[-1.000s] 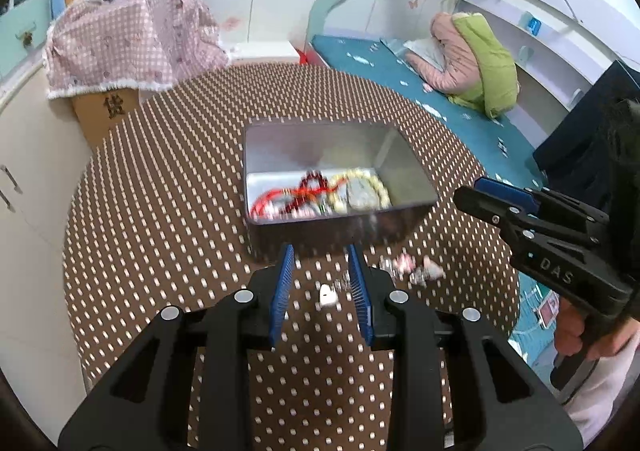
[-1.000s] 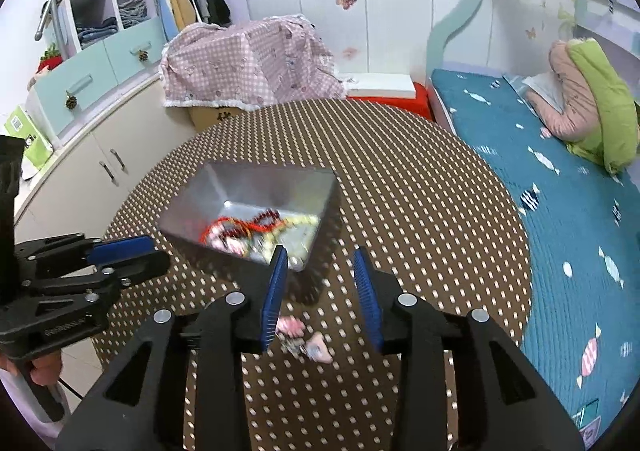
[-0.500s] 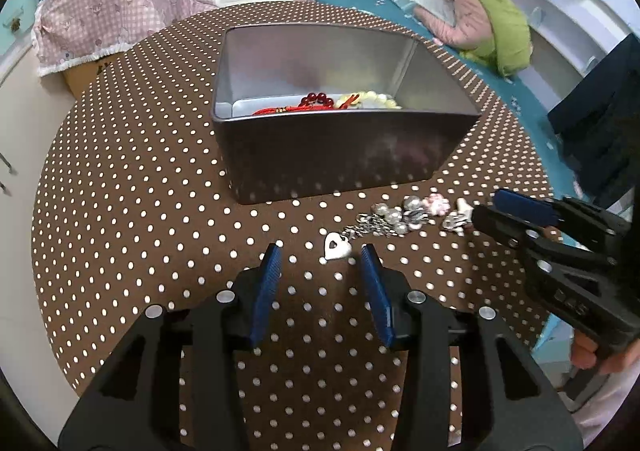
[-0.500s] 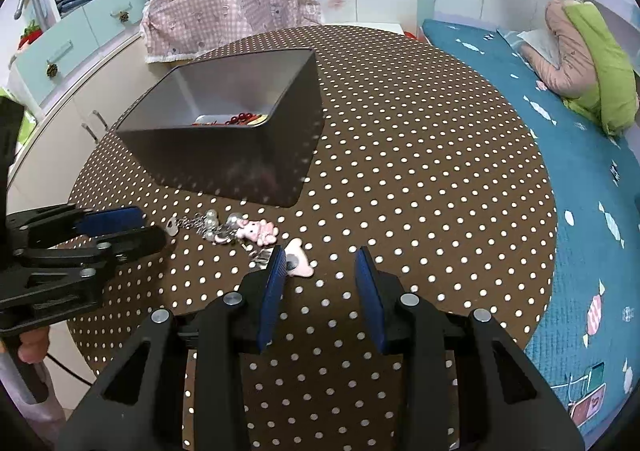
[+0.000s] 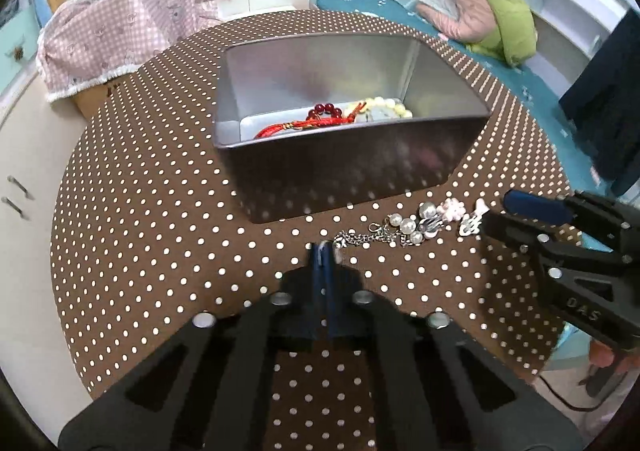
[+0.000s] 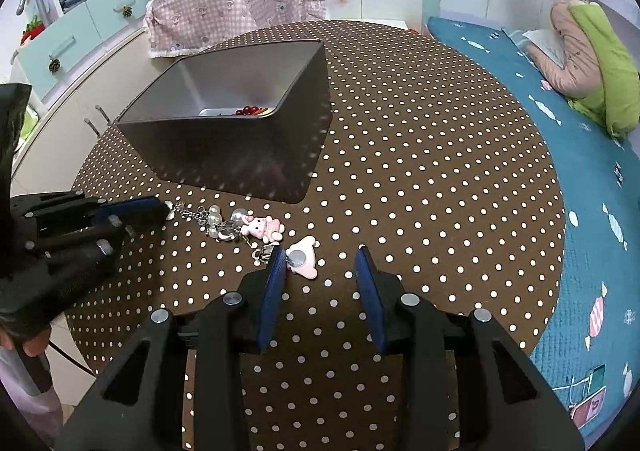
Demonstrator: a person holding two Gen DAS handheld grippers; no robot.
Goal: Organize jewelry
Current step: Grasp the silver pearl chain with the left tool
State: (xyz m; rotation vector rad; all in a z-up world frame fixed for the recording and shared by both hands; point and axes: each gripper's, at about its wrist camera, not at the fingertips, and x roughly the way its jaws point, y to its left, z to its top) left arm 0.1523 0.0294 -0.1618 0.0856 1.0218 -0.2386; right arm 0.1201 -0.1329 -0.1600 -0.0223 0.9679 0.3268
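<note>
Some beads (image 5: 332, 119) already lie in the tin (image 5: 348, 171). One charm chain (image 5: 404, 229) remains on the worktop (image 5: 160, 211), just near the tin. The left claw (image 5: 324, 251) has just snapped closed on the chain's left end; the right claw (image 6: 320, 271) stands half open, empty, beside its pink charm (image 6: 304, 257).

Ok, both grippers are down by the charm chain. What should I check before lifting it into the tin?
1. Left gripper shut at the charm chain's heart end: ok.
2. Heart actually pinched: cannot tell.
3. Right gripper open: ok.
4. Pink charm centred between the right fingers: not ok, it lies close by one finger.
5. Tin open, with room beside the beads: ok.
</note>
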